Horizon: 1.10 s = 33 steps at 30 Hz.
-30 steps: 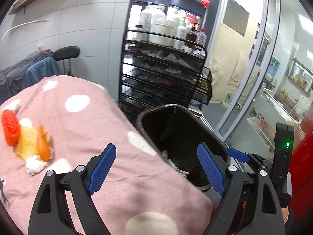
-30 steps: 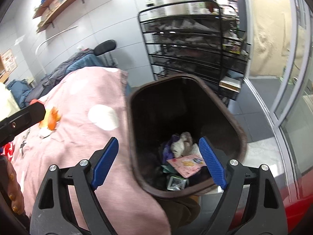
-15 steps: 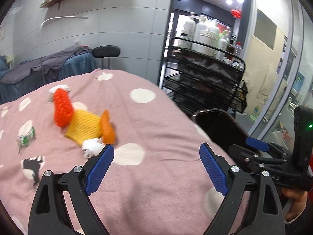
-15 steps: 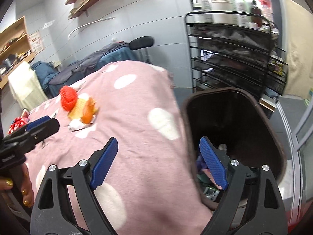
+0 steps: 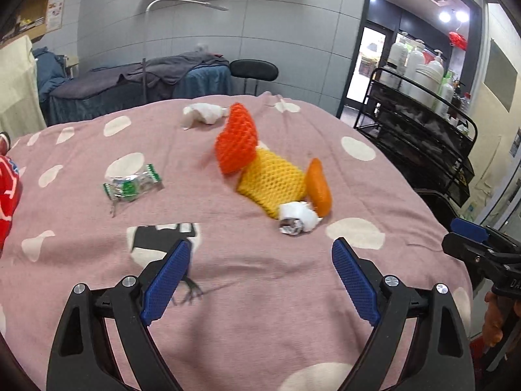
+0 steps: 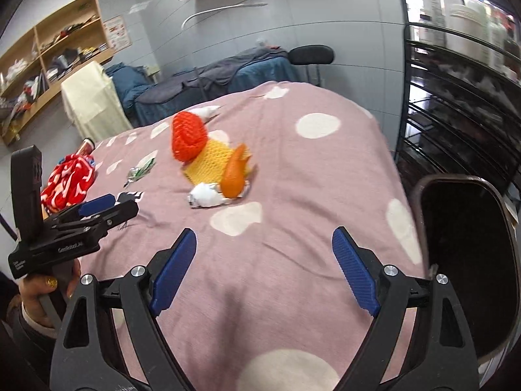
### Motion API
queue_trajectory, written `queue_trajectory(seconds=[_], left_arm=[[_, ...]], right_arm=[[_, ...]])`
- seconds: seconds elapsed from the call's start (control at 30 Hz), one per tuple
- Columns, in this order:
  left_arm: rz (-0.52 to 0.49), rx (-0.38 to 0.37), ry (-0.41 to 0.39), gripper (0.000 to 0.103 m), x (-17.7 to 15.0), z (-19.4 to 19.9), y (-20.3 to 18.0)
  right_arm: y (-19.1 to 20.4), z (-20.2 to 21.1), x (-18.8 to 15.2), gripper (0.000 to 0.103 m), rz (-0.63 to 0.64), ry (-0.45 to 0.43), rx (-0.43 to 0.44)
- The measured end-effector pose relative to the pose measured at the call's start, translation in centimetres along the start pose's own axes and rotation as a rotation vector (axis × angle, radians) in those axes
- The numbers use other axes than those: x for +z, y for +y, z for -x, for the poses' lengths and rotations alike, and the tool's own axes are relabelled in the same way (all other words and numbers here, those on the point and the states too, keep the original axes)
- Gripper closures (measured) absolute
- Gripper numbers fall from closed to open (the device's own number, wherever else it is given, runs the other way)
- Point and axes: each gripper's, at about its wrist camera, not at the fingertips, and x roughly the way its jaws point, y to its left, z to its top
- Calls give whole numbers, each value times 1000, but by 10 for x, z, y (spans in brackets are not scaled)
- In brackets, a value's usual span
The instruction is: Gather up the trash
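Trash lies on a pink bed cover with white dots (image 5: 260, 293): an orange foam net (image 5: 236, 143), a yellow foam net (image 5: 272, 182), an orange piece (image 5: 319, 186), a crumpled white wad (image 5: 298, 220), a white tissue (image 5: 203, 112) and a green-and-clear wrapper (image 5: 132, 186). My left gripper (image 5: 260, 280) is open and empty, above the cover short of the wad. My right gripper (image 6: 263, 268) is open and empty. The dark bin (image 6: 465, 260) stands at the bed's right edge. The nets (image 6: 208, 153) and wad (image 6: 205, 195) also show in the right wrist view.
A black wire rack (image 5: 420, 137) with white bottles stands at the right beyond the bed. A red patterned cloth (image 6: 70, 182) lies at the bed's left. A second bed with dark covers (image 5: 136, 81) and a black stool (image 5: 254, 70) stand behind. Wooden shelves (image 6: 49, 52) are on the left wall.
Both grippers have swung left, away from the bin and over the bed. The nets, wad and wrapper have come toward the middle of both views. Both stay open.
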Motion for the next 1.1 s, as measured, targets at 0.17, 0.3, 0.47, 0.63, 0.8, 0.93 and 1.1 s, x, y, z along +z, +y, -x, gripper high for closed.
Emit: queue_trajectory(seconds=[0.17, 0.3, 0.47, 0.63, 0.8, 0.93, 1.1], left_arm=[[41, 88, 5, 17, 5, -4, 45], [69, 141, 22, 19, 13, -12, 75], [119, 173, 50, 19, 24, -26, 115], [106, 194, 83, 20, 40, -49, 132], [87, 193, 126, 20, 49, -72, 132], [167, 165, 156, 23, 50, -85, 143], [219, 154, 164, 54, 50, -89, 147]], right_arm=[[22, -27, 16, 18, 32, 32, 50], [36, -56, 32, 19, 56, 80, 56], [45, -91, 47, 30, 75, 137, 49], [41, -120, 61, 45, 41, 197, 57], [39, -142, 73, 49, 17, 236, 59], [37, -162, 77, 55, 1, 279, 55], [29, -184, 76, 66, -63, 349, 79]])
